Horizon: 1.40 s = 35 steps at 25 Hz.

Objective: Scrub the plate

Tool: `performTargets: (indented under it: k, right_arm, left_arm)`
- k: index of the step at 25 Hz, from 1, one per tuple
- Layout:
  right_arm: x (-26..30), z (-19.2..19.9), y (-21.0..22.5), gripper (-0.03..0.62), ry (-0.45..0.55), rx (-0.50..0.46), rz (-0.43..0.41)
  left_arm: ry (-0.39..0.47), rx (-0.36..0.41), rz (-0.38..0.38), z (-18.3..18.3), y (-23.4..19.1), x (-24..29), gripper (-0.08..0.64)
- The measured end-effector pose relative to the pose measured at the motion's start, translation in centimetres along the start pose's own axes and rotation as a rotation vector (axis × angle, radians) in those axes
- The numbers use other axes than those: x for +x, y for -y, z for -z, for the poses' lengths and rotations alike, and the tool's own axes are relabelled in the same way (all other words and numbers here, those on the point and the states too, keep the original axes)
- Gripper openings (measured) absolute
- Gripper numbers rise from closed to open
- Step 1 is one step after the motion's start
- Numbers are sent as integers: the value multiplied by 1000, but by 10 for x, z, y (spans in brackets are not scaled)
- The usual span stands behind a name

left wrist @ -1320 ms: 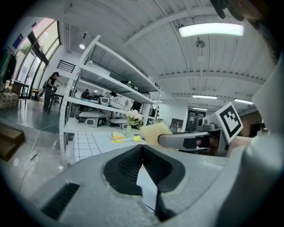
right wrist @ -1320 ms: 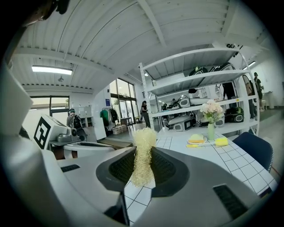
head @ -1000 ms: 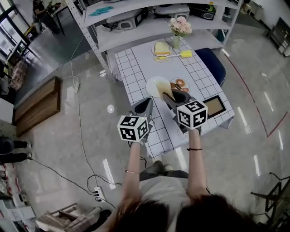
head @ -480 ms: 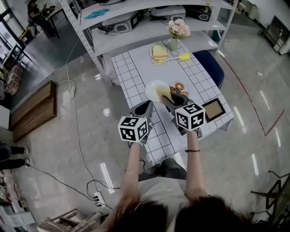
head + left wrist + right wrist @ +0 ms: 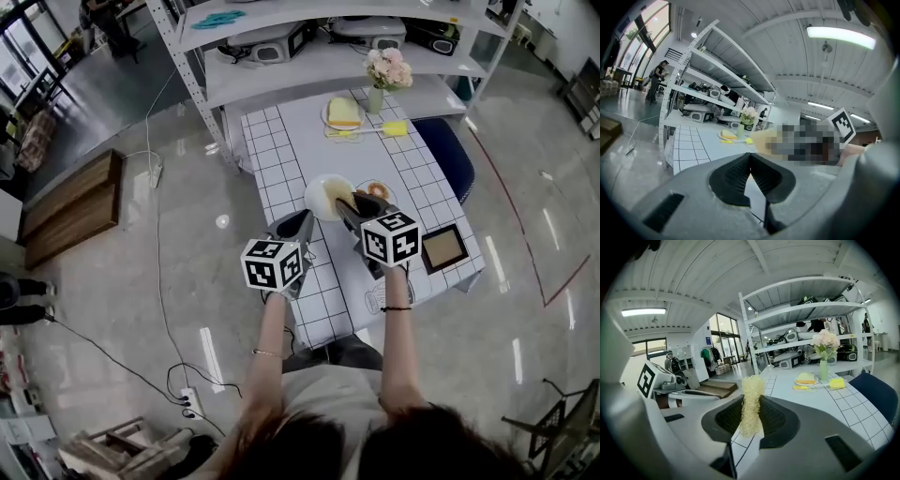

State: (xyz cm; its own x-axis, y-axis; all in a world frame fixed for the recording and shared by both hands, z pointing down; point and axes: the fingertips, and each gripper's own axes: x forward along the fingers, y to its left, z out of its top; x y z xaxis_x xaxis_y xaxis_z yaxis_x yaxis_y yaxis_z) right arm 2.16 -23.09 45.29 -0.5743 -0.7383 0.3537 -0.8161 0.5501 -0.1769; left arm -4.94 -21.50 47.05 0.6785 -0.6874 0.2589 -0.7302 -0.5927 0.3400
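Note:
A white plate (image 5: 323,192) lies on the checked table (image 5: 281,141), near its middle. My right gripper (image 5: 356,208) hovers at the plate's right edge, shut on a pale yellow mesh scrubber (image 5: 344,197). In the right gripper view the scrubber (image 5: 751,401) stands upright, pinched between the black pads. My left gripper (image 5: 302,225) sits just left of and below the plate, over the table's left edge. In the left gripper view its pads (image 5: 761,171) meet with nothing between them.
A plate with doughnuts (image 5: 378,191) sits right of the white plate. At the far end are a yellow sponge on a dish (image 5: 344,112), a yellow brush (image 5: 388,128) and a flower vase (image 5: 386,70). A framed tray (image 5: 441,248), a blue chair (image 5: 442,141) and metal shelving (image 5: 309,56) surround the table.
The head view has shifted a little. Both grippers keep about the same places by the plate, and the right one still holds the scrubber.

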Motion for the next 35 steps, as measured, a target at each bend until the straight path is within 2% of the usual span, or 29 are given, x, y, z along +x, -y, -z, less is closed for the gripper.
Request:
performTargets:
  k: [12,21,28,35]
  right_arm:
    - [48,9,30,86,-138,-25,-105]
    - [90,24,52,86,-345,-139,-183]
    - [111,41,56,86,-451,-186,-226]
    - [128,54,69,84,-538,-195,-190]
  left_arm:
    - [-14,-97,-76,9,-20,33,11]
    - [-97,-150,-107,33,-36,57,11]
    - [-138,-225,-119,51,-46,71,11]
    - [-160,-266,-141,61,-55,79,11]
